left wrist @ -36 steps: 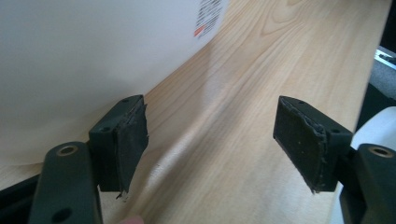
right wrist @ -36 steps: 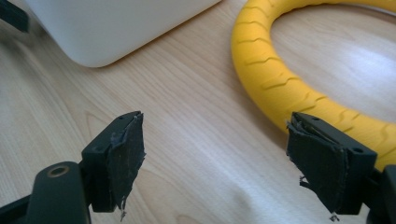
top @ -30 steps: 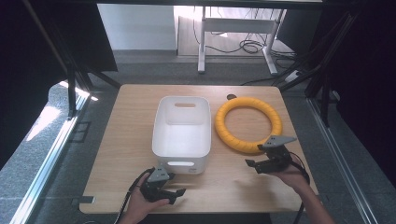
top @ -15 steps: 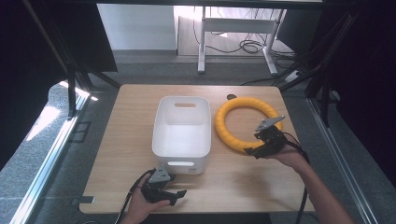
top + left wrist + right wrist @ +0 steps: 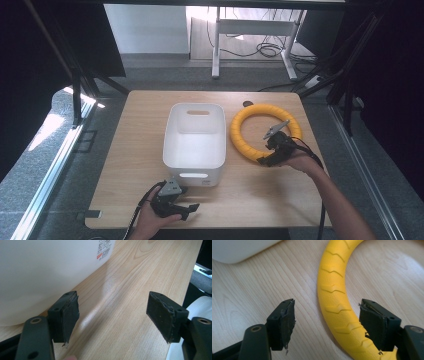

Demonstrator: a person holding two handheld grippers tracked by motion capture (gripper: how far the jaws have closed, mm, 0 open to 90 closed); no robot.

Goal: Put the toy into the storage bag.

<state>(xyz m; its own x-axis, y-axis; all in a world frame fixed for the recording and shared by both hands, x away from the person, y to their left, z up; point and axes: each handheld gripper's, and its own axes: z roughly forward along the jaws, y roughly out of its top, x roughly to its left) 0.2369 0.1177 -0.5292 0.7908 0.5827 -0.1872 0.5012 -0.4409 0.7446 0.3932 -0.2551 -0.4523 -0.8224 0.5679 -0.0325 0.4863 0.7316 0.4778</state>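
We have our right gripper (image 5: 266,159) at the near rim of the yellow ring (image 5: 239,135), jaws just closing around it but not yet pinching. The ring lies flat right of the white bin (image 5: 175,150). Our left gripper (image 5: 187,209) rests released near the table's (image 5: 135,150) front edge.

I saw the yellow ring (image 5: 250,131) lying flat on the bench (image 5: 145,120), right of the white bin (image 5: 195,150) and apart from it; thick, with chevron grooves pressed along its matte, unbroken surface
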